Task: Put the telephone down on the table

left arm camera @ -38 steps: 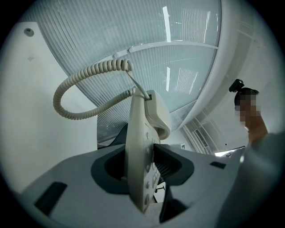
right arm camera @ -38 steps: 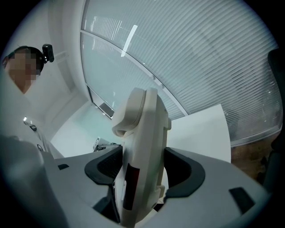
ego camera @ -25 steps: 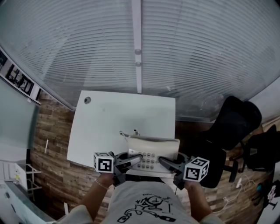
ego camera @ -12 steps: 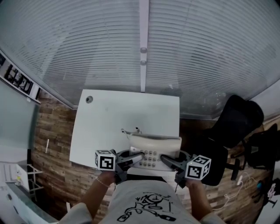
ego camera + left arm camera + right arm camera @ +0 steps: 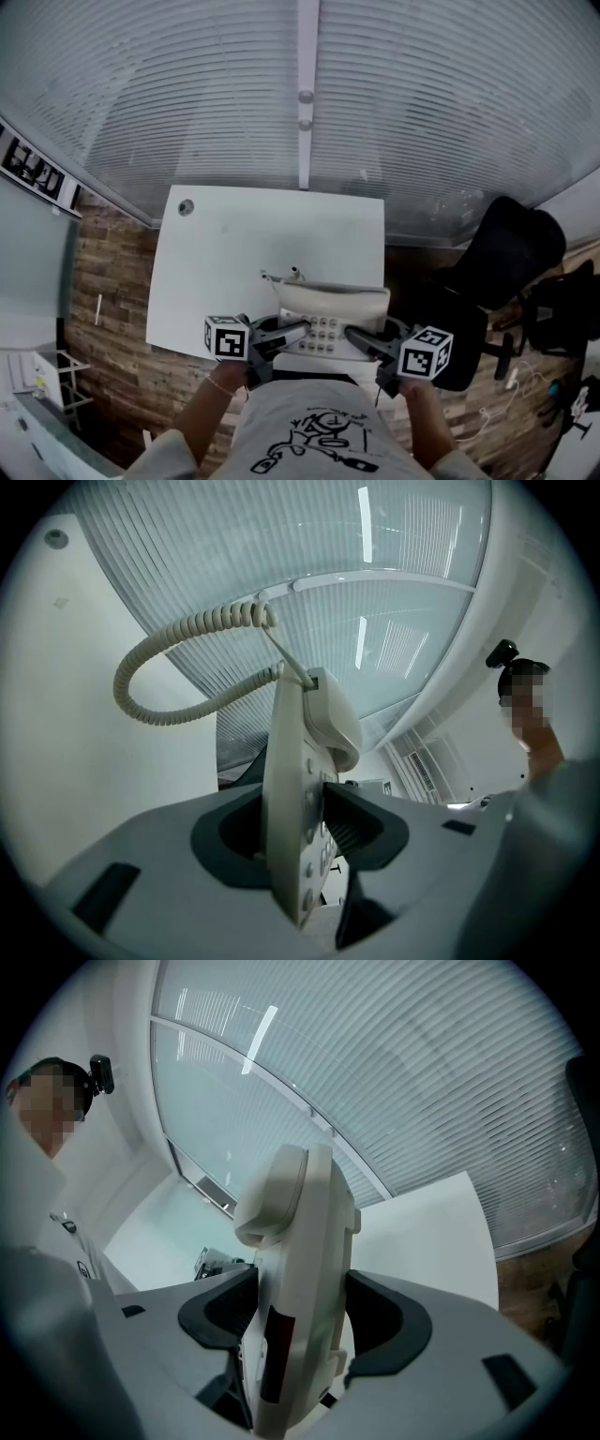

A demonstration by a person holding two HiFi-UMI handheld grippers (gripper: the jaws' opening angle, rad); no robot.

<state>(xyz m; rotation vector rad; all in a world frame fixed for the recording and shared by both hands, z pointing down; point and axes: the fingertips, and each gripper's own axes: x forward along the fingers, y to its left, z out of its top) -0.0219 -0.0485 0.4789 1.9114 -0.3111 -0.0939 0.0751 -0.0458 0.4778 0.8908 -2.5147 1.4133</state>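
My left hand (image 5: 232, 377) and right hand (image 5: 412, 392) reach forward from just in front of my printed shirt (image 5: 314, 436), forearms angled inward, each carrying its gripper by the marker cube. The left gripper (image 5: 298, 330) points about level at the telephone's left side; the right gripper (image 5: 352, 334) tips slightly downward at its right side. In the left gripper view the jaws stand partly closed and are clamped on the thin left edge of the telephone (image 5: 333, 317), one ribbed pad against the face with the keypad (image 5: 322, 335) and the other against the underside. In the right gripper view the jaws stand wider, clamped across the thicker right edge of the telephone, a pad pressed on each side. So I hold the cream-coloured telephone between both grippers, its handset (image 5: 334, 298) seated in the cradle along the far side and the coiled cord (image 5: 159, 663) looping out from the telephone's far left corner. The telephone sits over the near right part of the white table (image 5: 234, 248); I cannot tell whether its underside touches the top. Beyond the telephone, past the table's far edge, run pale horizontal blinds (image 5: 187, 94). To the right of the telephone stands a black chair (image 5: 511, 253), and to its left is wood-patterned floor (image 5: 103, 281).
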